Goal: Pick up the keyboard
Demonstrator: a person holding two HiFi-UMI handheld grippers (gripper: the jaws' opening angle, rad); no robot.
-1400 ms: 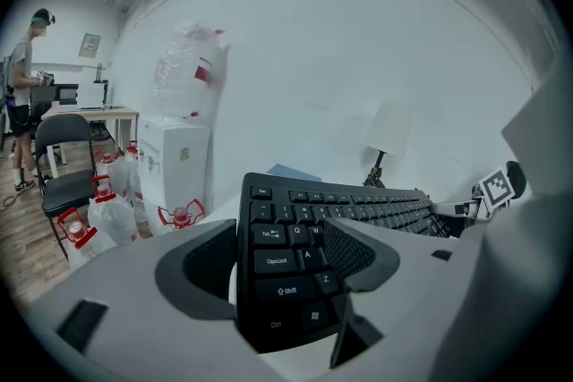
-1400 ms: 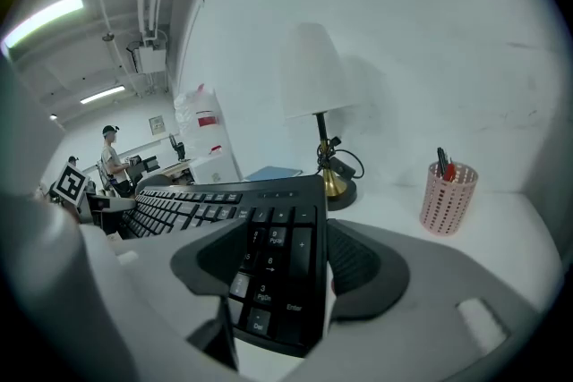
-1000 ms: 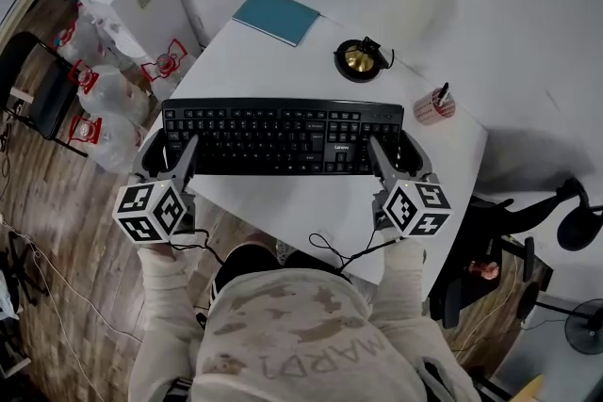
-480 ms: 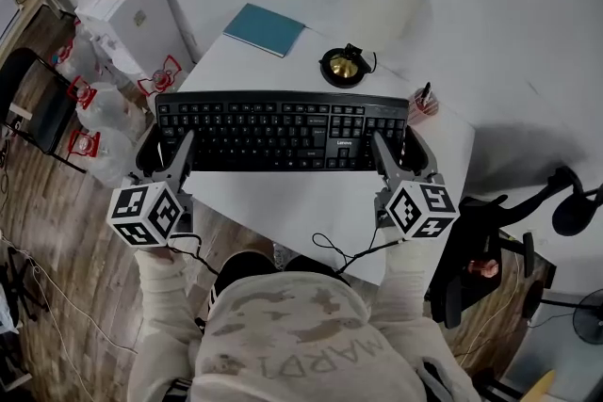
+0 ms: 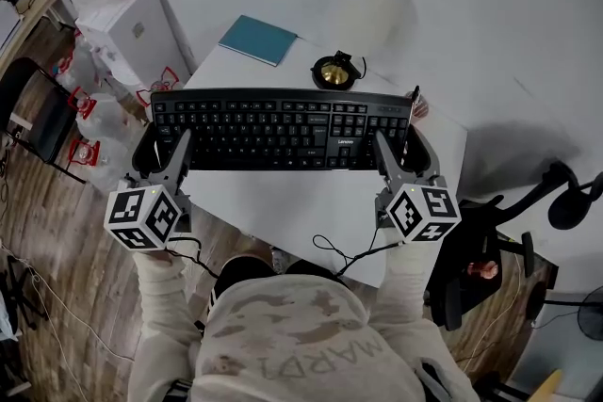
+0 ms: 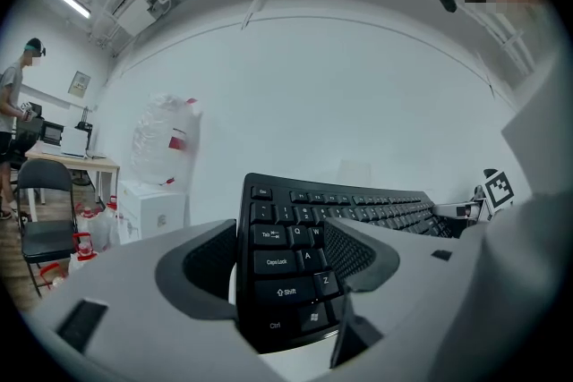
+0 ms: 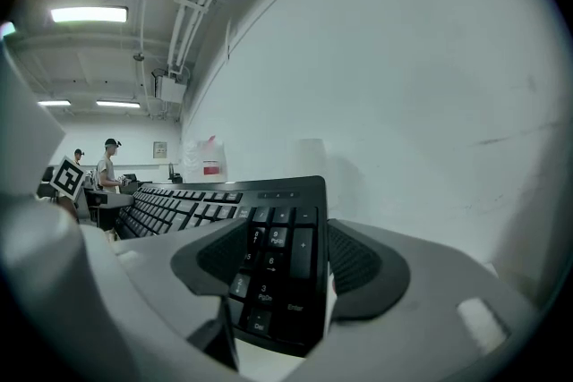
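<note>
The left gripper [image 6: 277, 257] has its jaws clamped on the left end of the keyboard [image 5: 283, 129], by the Shift and Ctrl keys. The right gripper [image 7: 277, 262] is clamped on the right end, by the number keys. The keyboard seems raised a little above the white table [image 5: 311, 202], so I judge this is the lifting step. The next move needs both hands rising level. Near its far edge are a round black dish [image 5: 334, 71] and a cup [image 5: 417, 104]; upward is free.
</note>
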